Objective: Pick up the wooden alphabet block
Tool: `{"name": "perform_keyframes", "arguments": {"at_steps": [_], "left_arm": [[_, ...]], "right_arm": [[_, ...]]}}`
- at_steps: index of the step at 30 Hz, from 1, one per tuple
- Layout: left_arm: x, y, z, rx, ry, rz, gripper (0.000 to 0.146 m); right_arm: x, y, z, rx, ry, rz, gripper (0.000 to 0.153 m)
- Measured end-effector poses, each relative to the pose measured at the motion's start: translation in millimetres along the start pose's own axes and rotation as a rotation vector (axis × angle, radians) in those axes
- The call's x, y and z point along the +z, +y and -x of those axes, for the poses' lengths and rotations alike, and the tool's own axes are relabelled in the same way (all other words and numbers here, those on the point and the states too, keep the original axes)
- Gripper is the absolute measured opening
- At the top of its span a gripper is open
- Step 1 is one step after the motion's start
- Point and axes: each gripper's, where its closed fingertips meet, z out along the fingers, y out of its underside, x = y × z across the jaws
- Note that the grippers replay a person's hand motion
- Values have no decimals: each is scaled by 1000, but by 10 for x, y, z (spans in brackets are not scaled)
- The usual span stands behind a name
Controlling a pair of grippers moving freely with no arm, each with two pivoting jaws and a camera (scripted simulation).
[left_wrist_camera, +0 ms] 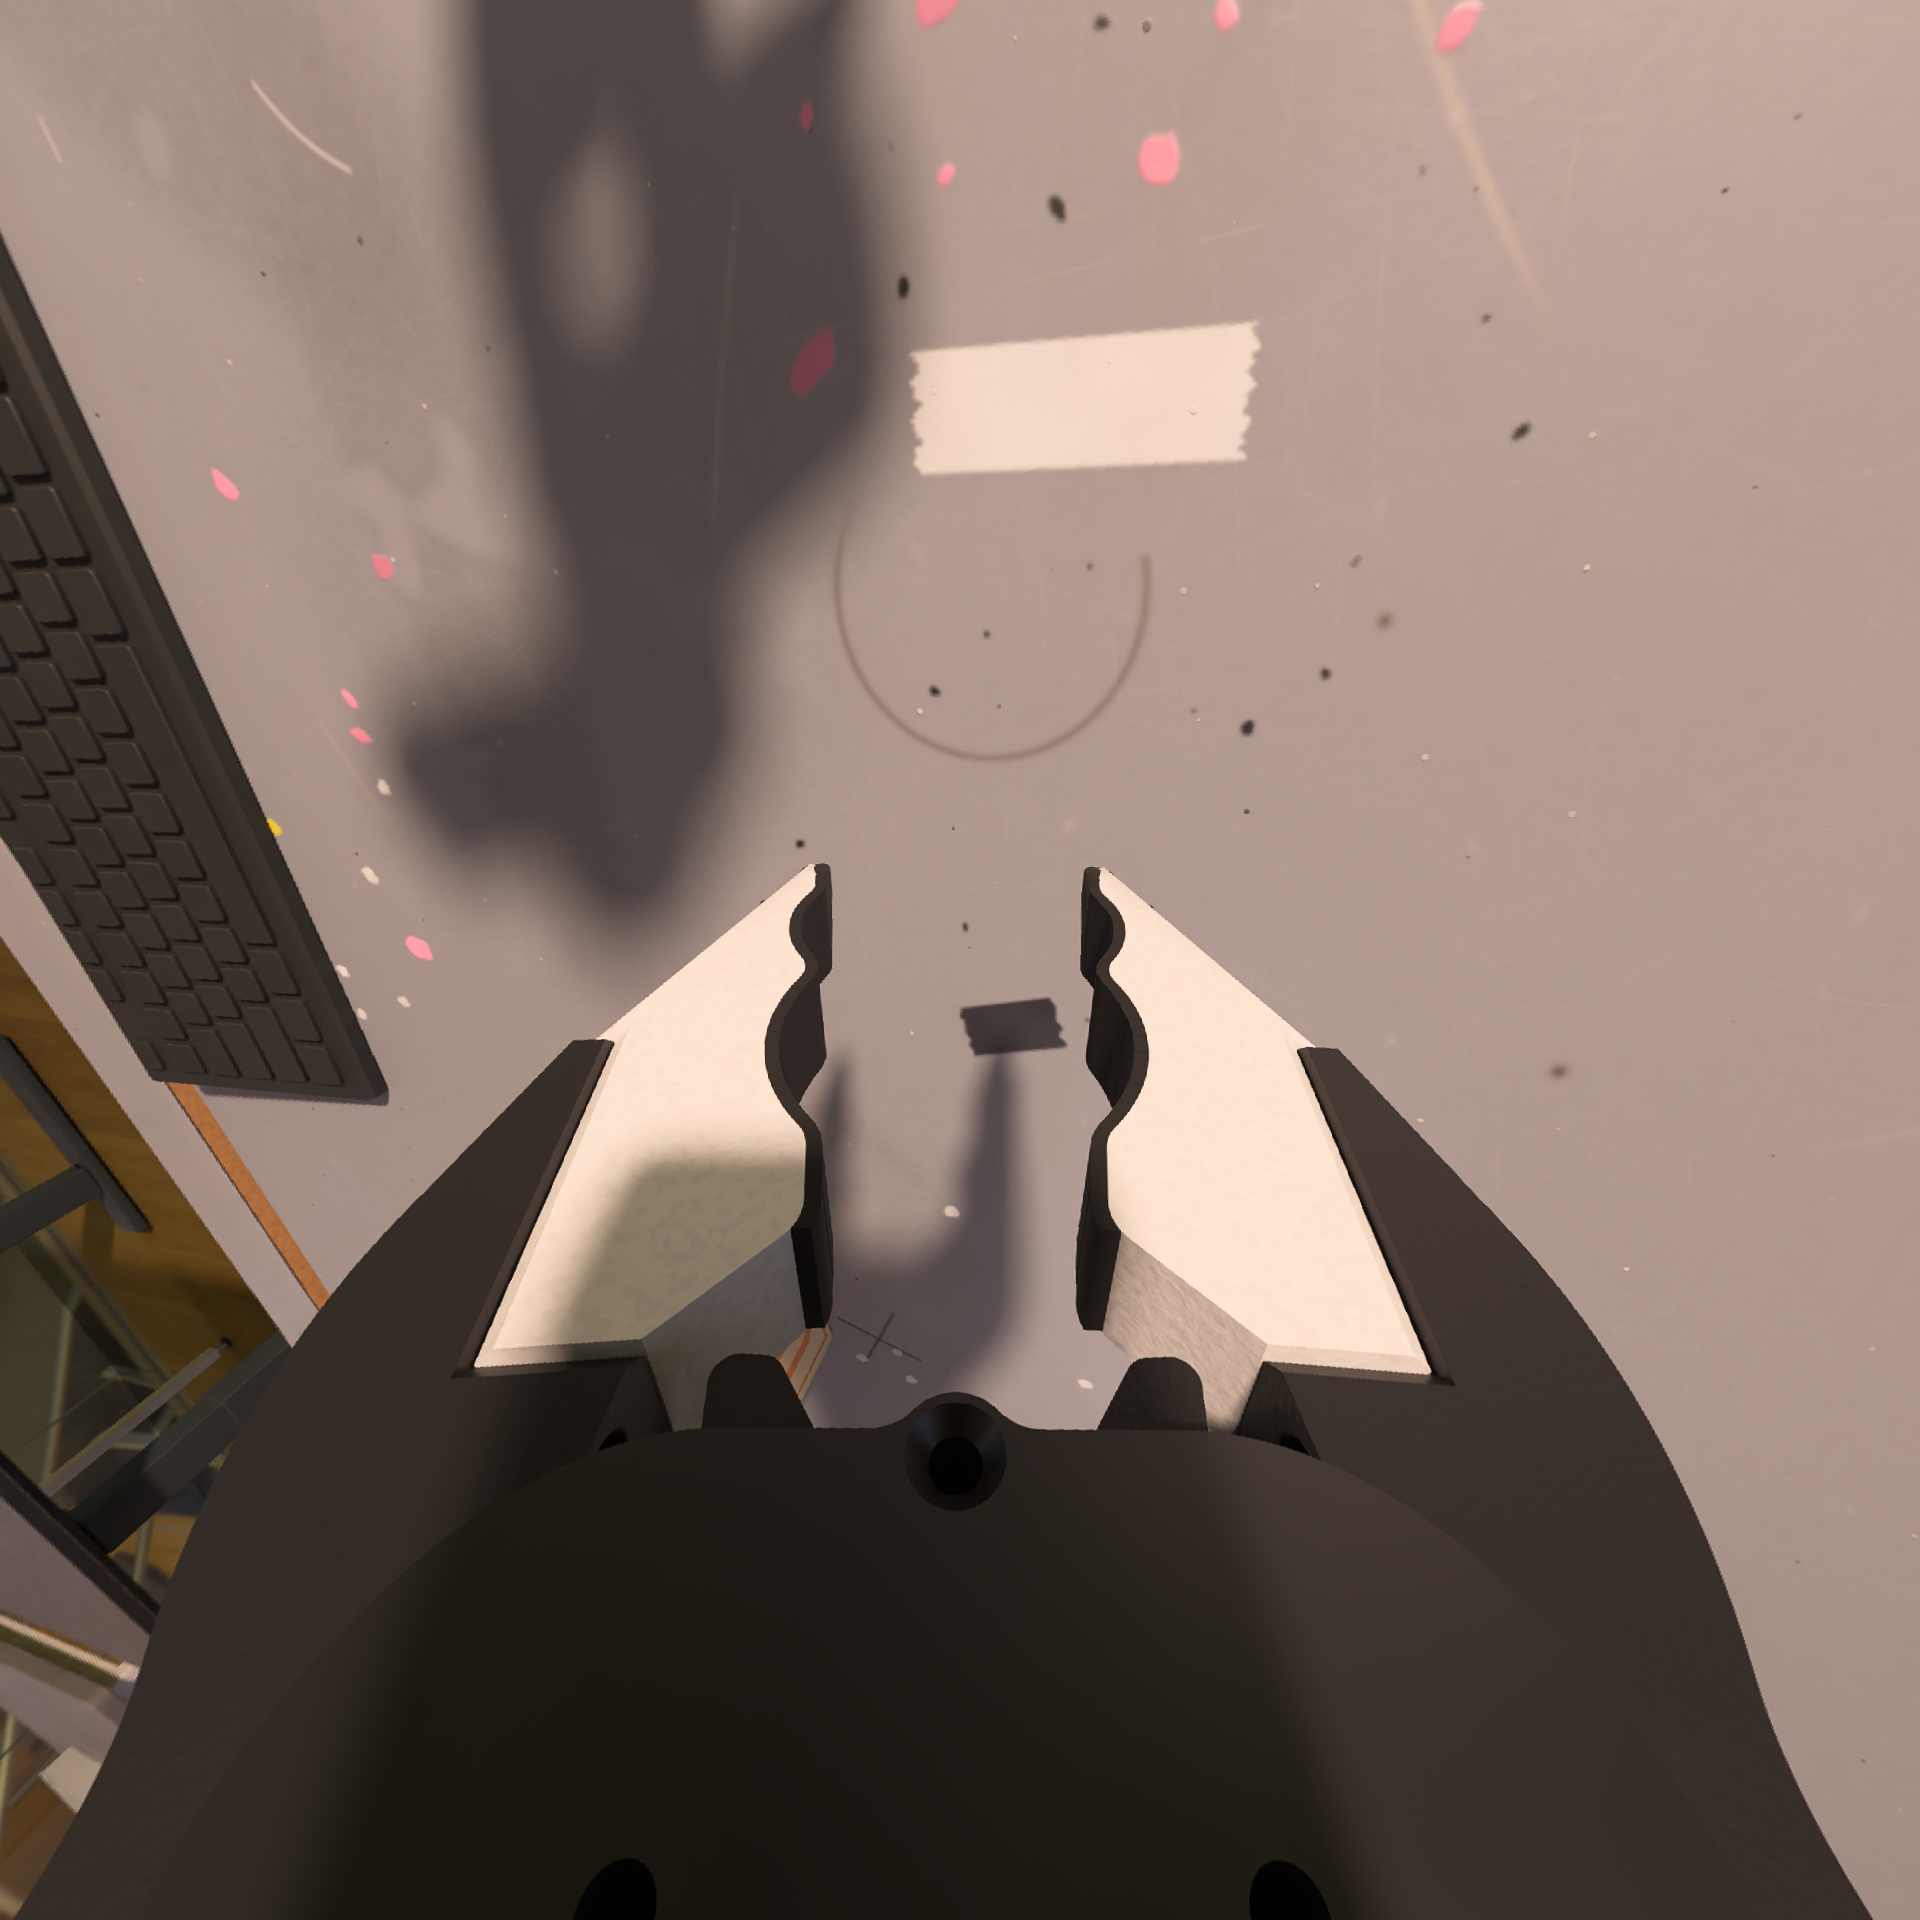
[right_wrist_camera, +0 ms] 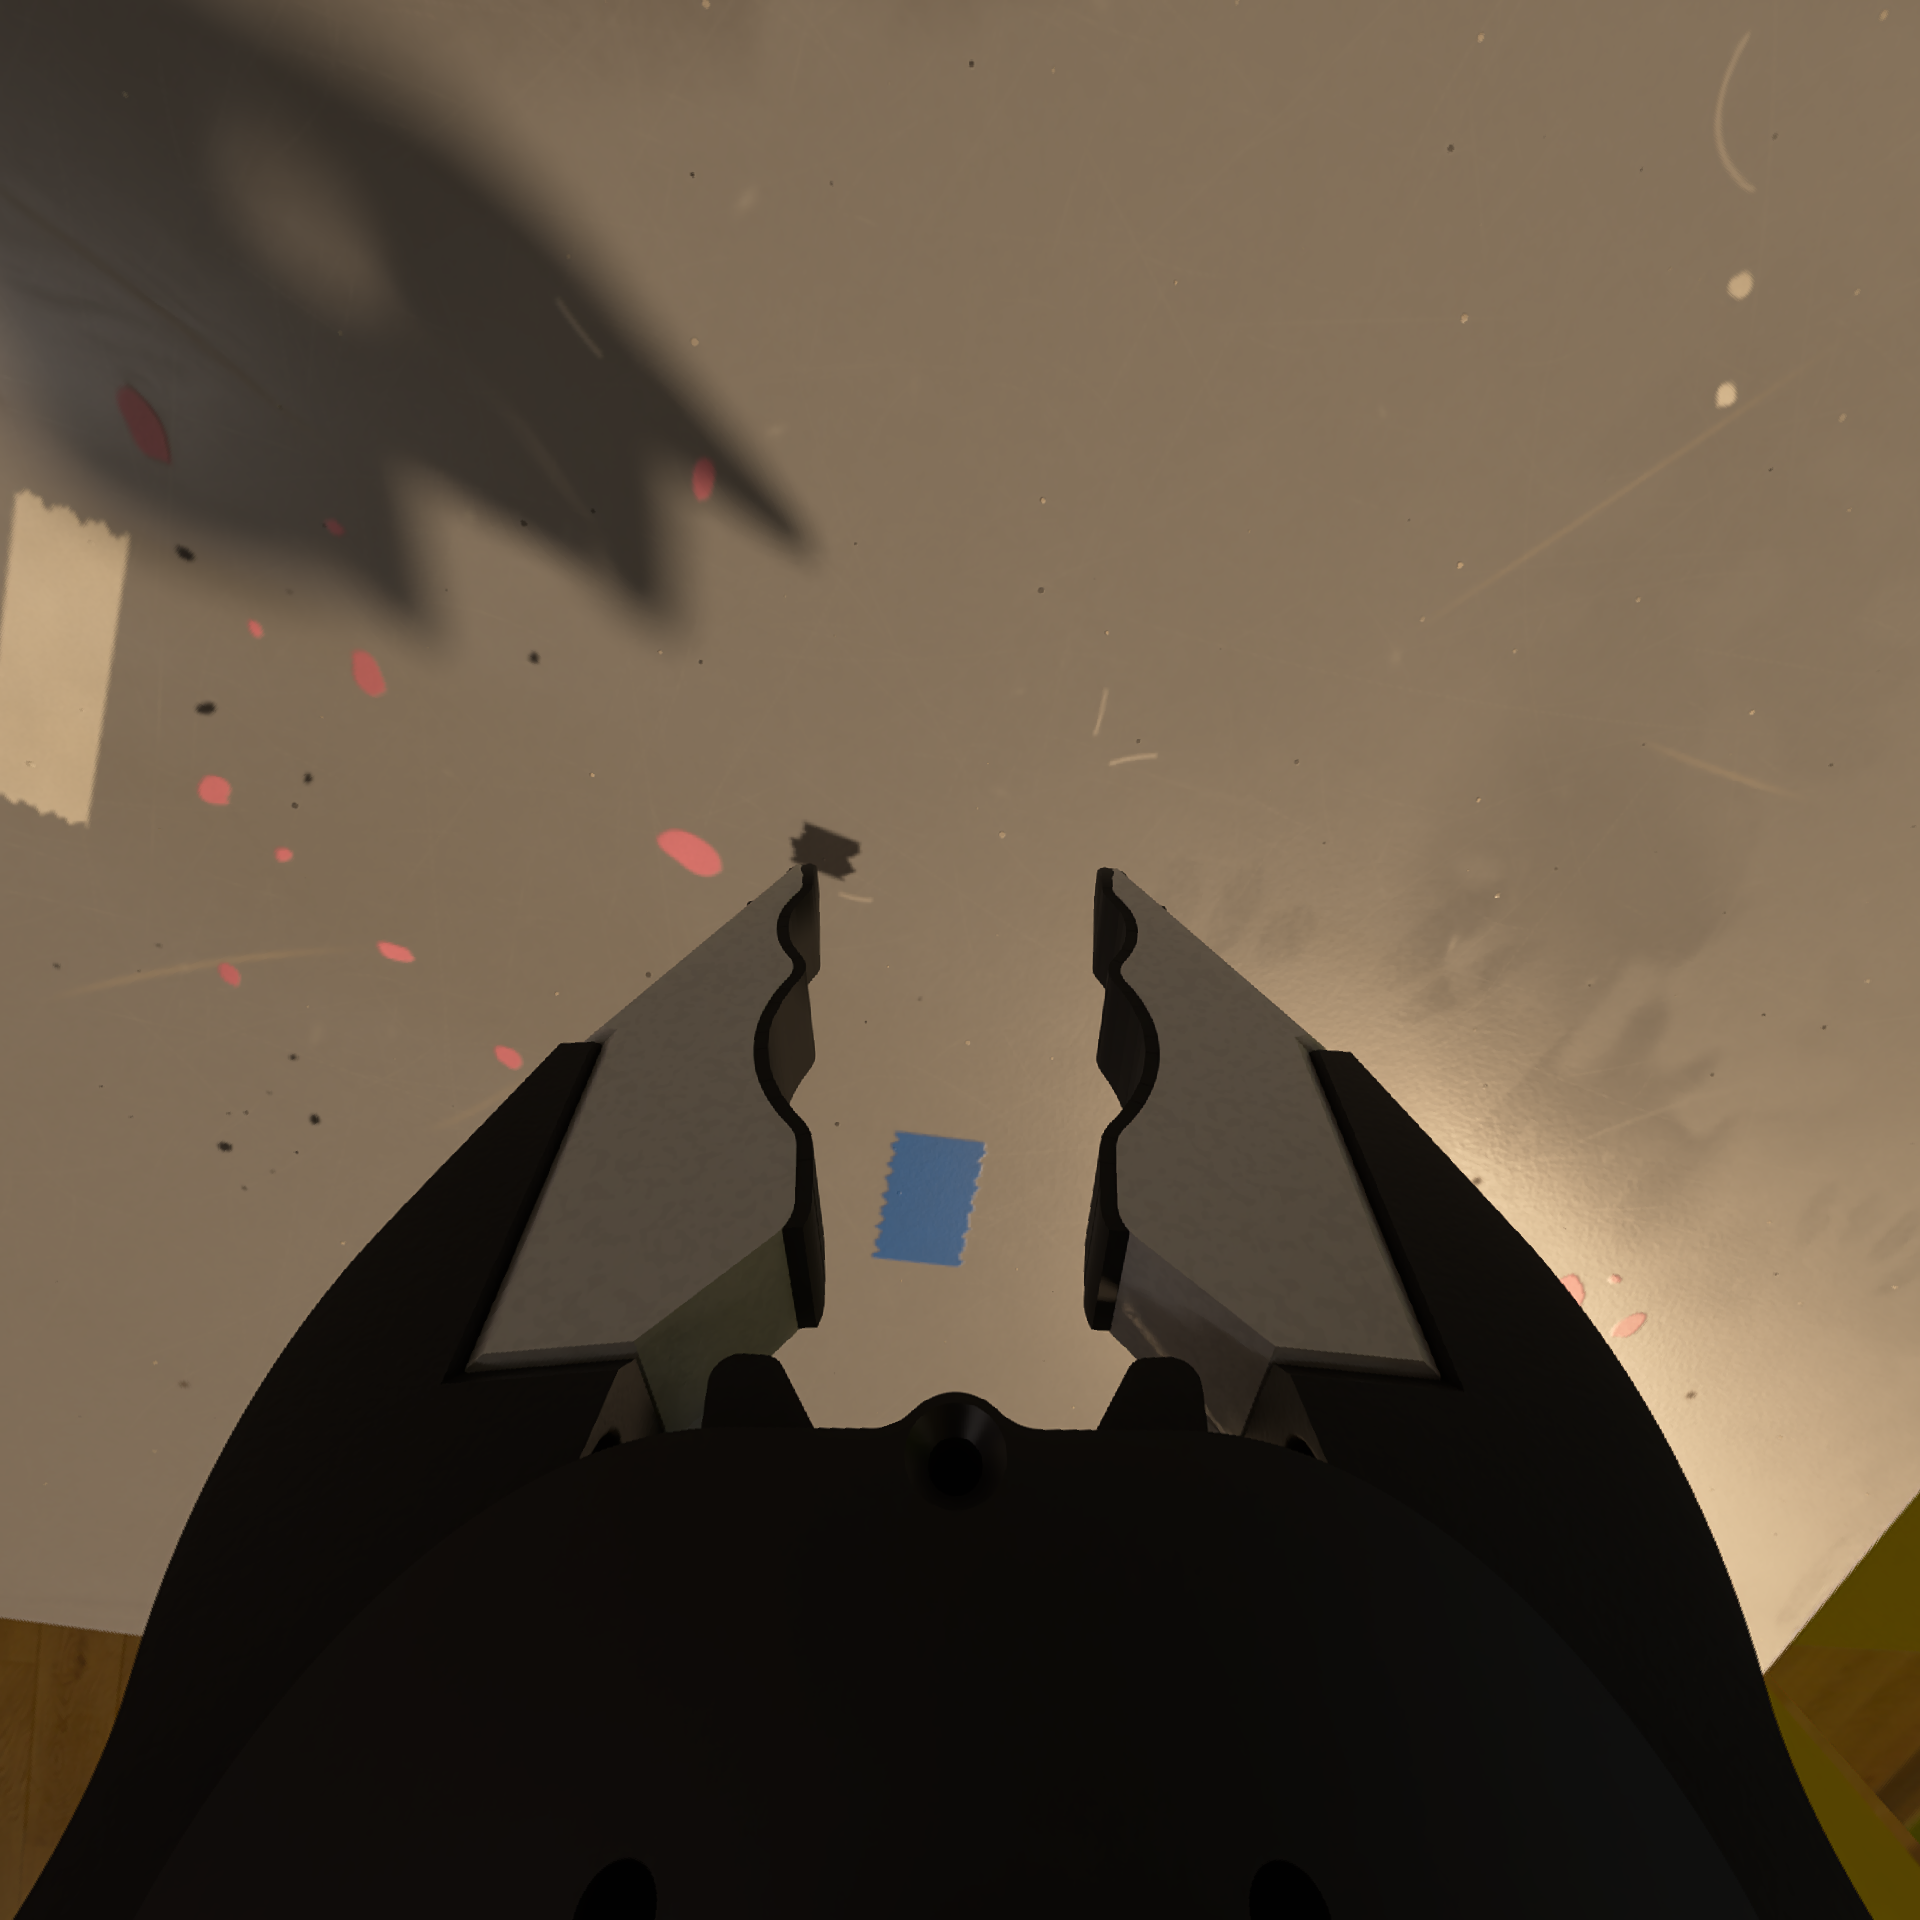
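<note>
The keyboard [left_wrist_camera: 156, 748] is running off the left edge; pale tape [right_wrist_camera: 57, 665] (right wrist view) is getting cropped likewise.

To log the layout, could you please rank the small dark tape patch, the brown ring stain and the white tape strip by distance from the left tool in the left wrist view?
1. Small dark tape patch, between the fingers.
2. Brown ring stain, ahead.
3. White tape strip, beyond the ring.

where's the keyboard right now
In the left wrist view the black keyboard lies along the left edge of the grey table, left of the open left tongs; the right wrist view doesn't show it.
</note>
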Motion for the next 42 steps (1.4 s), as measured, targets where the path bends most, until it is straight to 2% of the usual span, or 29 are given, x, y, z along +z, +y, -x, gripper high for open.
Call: {"name": "perform_keyframes", "arguments": {"at_steps": [6,12,14,17,20,23,26,29,34,38,42], "left_arm": [[174,-32,5,18,39,56,48],[213,-65,65,17,46,29,49],[148,-60,126,-14,37,-1,55],[-151,-43,265,-96,20,-123,56],[-631,116,516,-204,-77,-289,56],[-1062,542,802,-346,-199,-402,55],[-1178,1143,965,-469,-238,-400,54],[-984,1662,991,-471,-220,-329,54],[-357,2157,906,-378,-120,-206,56],[47,2380,889,-338,-71,-107,56],[306,2479,883,-309,-16,-40,58]], "right_arm": [[2,8,-3,2,-12,2,53],[31,14,12,-2,-24,14,53],[47,20,15,-3,-29,19,53],[58,33,7,1,-31,24,53],[48,34,0,3,-32,20,53],[31,34,-8,9,-33,13,53],[26,41,-12,11,-34,13,53],[34,54,-14,16,-38,16,53],[64,82,-25,20,-38,32,53],[82,107,-43,25,-31,46,53],[75,106,-51,27,-35,42,53]]}}
